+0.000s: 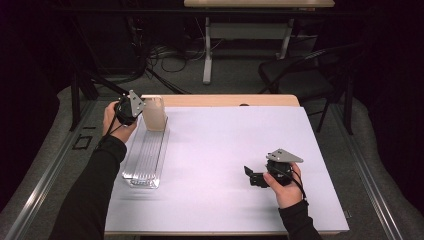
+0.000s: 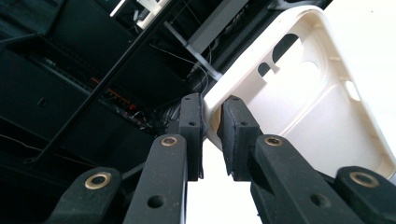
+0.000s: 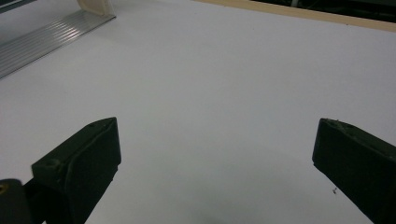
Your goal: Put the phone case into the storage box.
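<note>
On white table point(image 1: 225, 165) amid dark room: left fingers point(image 2: 194, 122) pinching cream case point(image 2: 303, 102), right fingers point(image 3: 79, 163) wide.

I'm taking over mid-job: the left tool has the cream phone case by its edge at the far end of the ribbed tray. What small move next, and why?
Probably lower the phone case into a groove of the ribbed tray; the left tool pinches its rim, holding it upright there.

Black long sleeves, black two-jaw left tool point(image 2: 212, 123) with brass-ringed screws, grey three-cornered plates, black cables
</note>
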The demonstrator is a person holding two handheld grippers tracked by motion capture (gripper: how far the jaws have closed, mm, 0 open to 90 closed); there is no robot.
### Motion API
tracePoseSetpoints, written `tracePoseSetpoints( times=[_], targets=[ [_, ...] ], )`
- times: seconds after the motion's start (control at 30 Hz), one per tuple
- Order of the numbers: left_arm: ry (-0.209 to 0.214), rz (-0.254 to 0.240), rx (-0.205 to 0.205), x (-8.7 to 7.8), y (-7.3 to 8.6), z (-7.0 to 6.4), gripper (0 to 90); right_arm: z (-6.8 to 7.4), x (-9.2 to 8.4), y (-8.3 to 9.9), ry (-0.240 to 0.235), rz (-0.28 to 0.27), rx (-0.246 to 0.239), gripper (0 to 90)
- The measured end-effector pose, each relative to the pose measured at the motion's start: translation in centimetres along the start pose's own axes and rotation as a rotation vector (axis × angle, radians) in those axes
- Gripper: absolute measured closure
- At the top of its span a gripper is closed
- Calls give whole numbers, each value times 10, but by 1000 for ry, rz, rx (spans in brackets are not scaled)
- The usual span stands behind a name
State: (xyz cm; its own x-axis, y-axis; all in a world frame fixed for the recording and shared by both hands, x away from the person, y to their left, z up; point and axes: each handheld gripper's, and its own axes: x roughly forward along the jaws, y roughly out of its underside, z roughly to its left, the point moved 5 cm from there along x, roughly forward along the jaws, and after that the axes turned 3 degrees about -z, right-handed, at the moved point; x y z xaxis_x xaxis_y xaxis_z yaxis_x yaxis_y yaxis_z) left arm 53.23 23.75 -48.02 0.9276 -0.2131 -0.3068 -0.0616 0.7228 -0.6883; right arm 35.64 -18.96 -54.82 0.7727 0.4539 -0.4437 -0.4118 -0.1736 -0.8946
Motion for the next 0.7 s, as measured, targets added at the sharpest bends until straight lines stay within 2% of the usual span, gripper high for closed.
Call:
tracePoseSetpoints(
  times=[0.27, 0.7],
  targets=[
    [-4, 5, 18, 1, 2, 1, 793, 0, 0, 0, 0, 3, 0, 12],
    [3, 8, -14, 3, 1, 1, 756, 0, 0, 0, 0, 2, -2, 13]
  ],
)
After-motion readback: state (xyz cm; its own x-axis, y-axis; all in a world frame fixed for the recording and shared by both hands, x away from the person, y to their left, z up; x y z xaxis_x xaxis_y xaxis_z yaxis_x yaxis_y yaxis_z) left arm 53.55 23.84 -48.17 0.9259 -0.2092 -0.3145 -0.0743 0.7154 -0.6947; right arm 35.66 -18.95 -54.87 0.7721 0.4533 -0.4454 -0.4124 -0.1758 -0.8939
